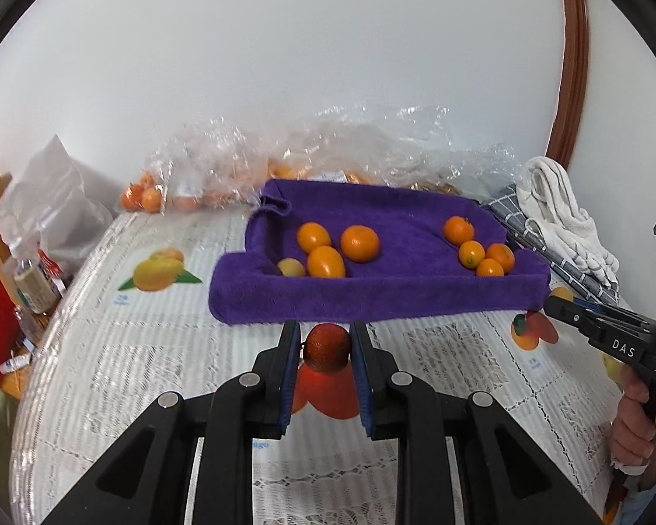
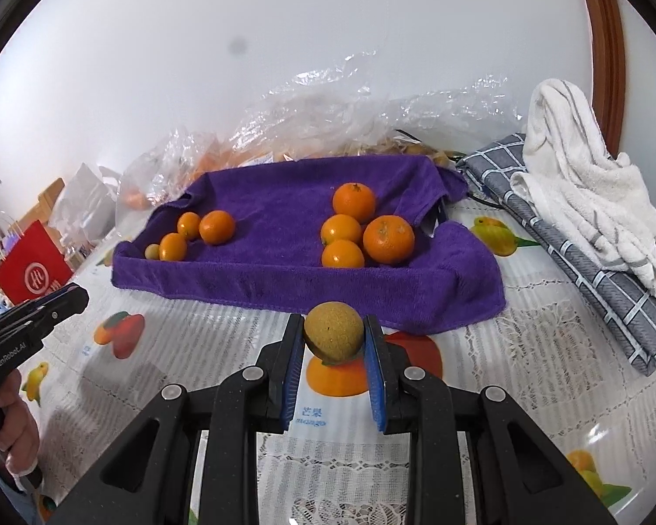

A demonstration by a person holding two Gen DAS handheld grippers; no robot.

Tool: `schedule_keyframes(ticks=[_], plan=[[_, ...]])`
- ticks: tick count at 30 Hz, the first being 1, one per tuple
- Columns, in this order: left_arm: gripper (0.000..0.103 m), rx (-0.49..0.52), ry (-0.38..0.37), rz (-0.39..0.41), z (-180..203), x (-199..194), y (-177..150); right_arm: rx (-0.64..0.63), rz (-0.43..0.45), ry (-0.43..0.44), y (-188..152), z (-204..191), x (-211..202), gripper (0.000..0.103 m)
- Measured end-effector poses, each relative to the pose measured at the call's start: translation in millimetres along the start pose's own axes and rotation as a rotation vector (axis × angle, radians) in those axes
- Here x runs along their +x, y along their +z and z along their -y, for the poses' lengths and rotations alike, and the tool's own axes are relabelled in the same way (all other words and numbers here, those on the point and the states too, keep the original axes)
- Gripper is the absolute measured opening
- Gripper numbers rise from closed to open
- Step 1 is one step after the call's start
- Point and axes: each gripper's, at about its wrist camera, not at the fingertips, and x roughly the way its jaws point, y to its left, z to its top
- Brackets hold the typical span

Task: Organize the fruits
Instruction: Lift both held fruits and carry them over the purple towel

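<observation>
A purple towel (image 1: 371,297) (image 2: 266,280) lies on the table with two groups of orange fruits on it. The left group (image 1: 323,247) (image 2: 197,234) includes a small yellowish fruit (image 1: 291,267) (image 2: 152,251). The right group (image 1: 479,247) (image 2: 361,232) holds several oranges. My left gripper (image 1: 326,345) is shut on a small dark red-orange fruit (image 1: 326,347), just in front of the towel's near edge. My right gripper (image 2: 334,337) is shut on a round yellow-brown fruit (image 2: 333,337), also just before the towel. Each gripper shows in the other's view (image 1: 560,306) (image 2: 72,299).
Clear plastic bags of fruit (image 1: 223,175) (image 2: 310,131) lie behind the towel by the wall. A white towel (image 2: 590,192) rests on a grey checked cloth (image 2: 608,297) at the right. A red bag (image 2: 33,269) and bottles (image 1: 35,288) stand at the left. The tablecloth (image 1: 153,350) has printed fruit.
</observation>
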Motion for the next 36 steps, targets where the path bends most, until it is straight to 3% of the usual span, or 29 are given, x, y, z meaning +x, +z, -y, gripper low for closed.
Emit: schedule_keyframes(ticks=[6, 11, 17, 27, 36], plan=[[0.022, 0.0, 0.036, 0.026, -3.8, -12.3, 2.6, 0.047, -0.018, 0.021, 2.3, 1.5, -10.7, 0.027], [0.022, -0.051, -0.023, 0.004, -8.4, -28.3, 6.2, -0.002, -0.006, 0.002, 14.1, -6.1, -37.4, 0.027], [0.022, -0.06, -0.021, 0.015, -8.0, -50.5, 19.8, -0.029, 0.001, -0.023, 20.8, -6.6, -56.0, 0.027], [0.022, -0.136, 0.013, -0.023, -15.1, -40.6, 57.0, 0.06, -0.004, -0.019, 44.6, 6.0, -52.5, 0.027], [0.022, -0.108, 0.012, -0.029, 9.5, -12.9, 83.4, 0.092, 0.028, -0.002, 87.0, 16.2, -30.1, 0.027]])
